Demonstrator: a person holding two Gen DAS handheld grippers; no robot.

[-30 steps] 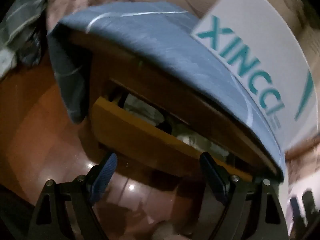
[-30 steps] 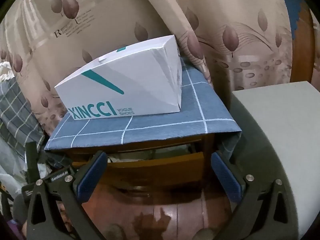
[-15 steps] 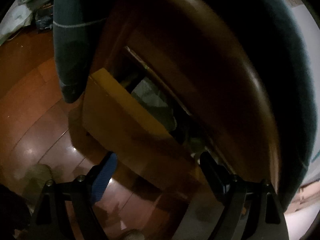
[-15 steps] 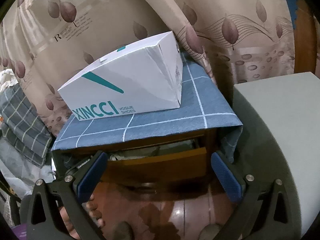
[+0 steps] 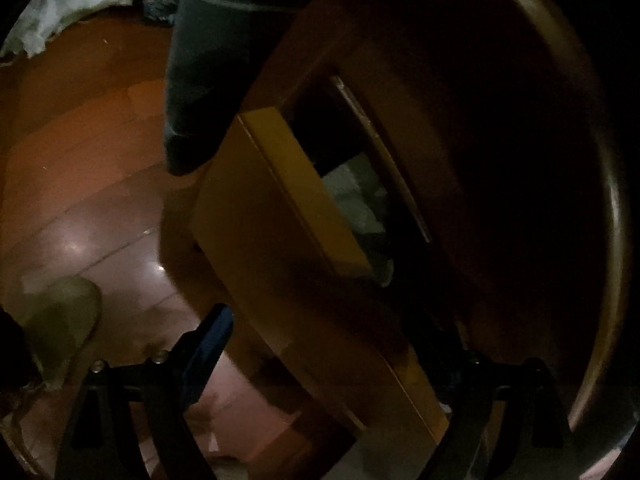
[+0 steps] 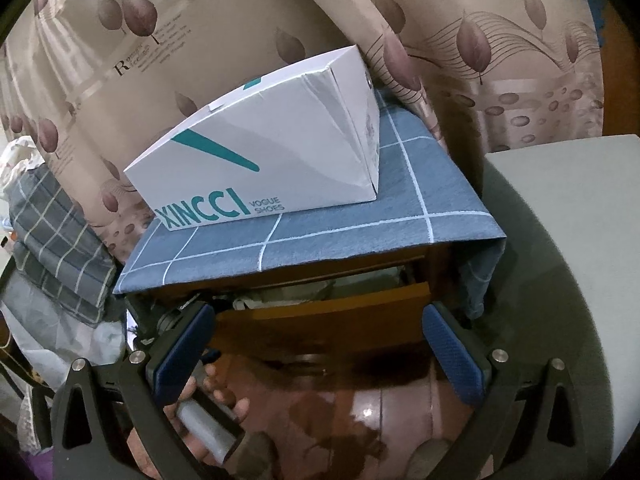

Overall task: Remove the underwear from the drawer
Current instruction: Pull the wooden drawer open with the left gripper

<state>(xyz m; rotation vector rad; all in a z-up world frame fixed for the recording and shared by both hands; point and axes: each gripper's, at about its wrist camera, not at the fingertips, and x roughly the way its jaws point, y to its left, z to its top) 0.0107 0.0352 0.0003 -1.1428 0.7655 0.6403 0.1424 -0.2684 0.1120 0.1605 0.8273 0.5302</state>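
A wooden nightstand's top drawer [image 6: 320, 316] stands partly open under a blue checked cloth [image 6: 320, 236]. Pale, crumpled garments [image 6: 280, 296] show in the gap; which of them is underwear I cannot tell. In the dim left wrist view the drawer front [image 5: 280, 240] fills the middle, with light fabric [image 5: 356, 200] behind it. My left gripper [image 5: 320, 344] is open close against the drawer front, which runs between its fingers. My right gripper [image 6: 318, 348] hangs open in front of the drawer, apart from it and holding nothing. A hand [image 6: 220, 400] holds the left gripper's handle.
A white XINCCI shoe box [image 6: 272, 152] sits on the cloth. A leaf-patterned curtain [image 6: 480, 60] hangs behind. Folded grey checked bedding [image 6: 52, 240] is piled at the left, and a pale grey block [image 6: 560, 260] stands at the right. The glossy wooden floor [image 6: 380, 412] lies below.
My left gripper has closed in on the drawer's left end, and its view has gone dark under the nightstand's top. The right gripper has drifted slightly nearer. The drawer's opening looks unchanged.
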